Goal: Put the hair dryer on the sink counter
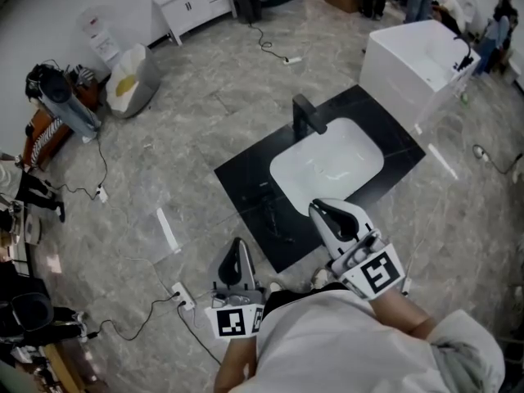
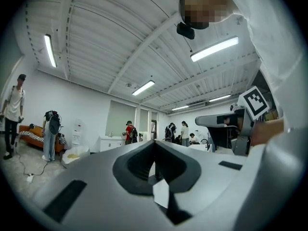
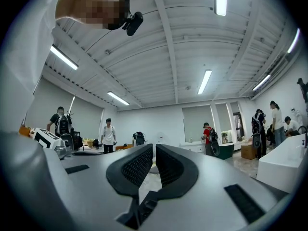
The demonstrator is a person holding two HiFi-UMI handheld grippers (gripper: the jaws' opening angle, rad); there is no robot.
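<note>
- left hand-held gripper (image 1: 237, 250), right hand-held gripper (image 1: 318, 210): both clenched, empty
- dark corded lump (image 1: 274, 215) on tabletop (image 1: 385, 121), basin's (image 1: 327, 162) 8 o'clock. Maybe the dryer? Then basically done

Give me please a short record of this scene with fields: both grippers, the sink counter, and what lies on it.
left gripper: shut, nothing between the jaws
right gripper: shut, nothing between the jaws
sink counter: black, standing on the floor in front of the person
basin: white, set in the counter
faucet: black, at the basin's far side
on counter: a dark thing beside the basin, too dim to name
</note>
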